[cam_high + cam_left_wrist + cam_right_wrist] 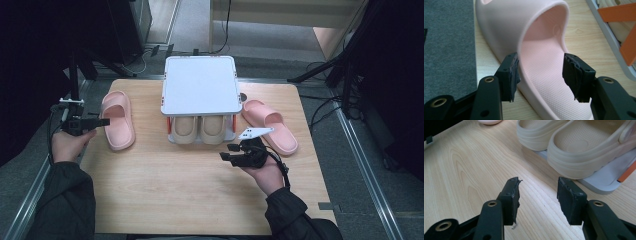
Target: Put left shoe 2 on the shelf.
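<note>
A pink slipper (118, 120) lies on the left of the wooden table (175, 195), toe toward the far side. My left gripper (102, 121) points at its left edge from the side. In the left gripper view the left gripper (541, 75) stands open, one pad outside the pink slipper's (524, 27) rim and the other over the insole, neither pressing. A second pink slipper (270, 125) lies on the right. My right gripper (227, 151) is open over bare wood; in its own view the right gripper (539, 195) has nothing between its pads.
A white two-level rack (200, 85) with orange posts stands at the middle back. Two beige clogs (198, 130) sit on its lower shelf, heels toward me, and these beige clogs (584, 152) lie just ahead of the right gripper. Grey carpet borders the table's left edge.
</note>
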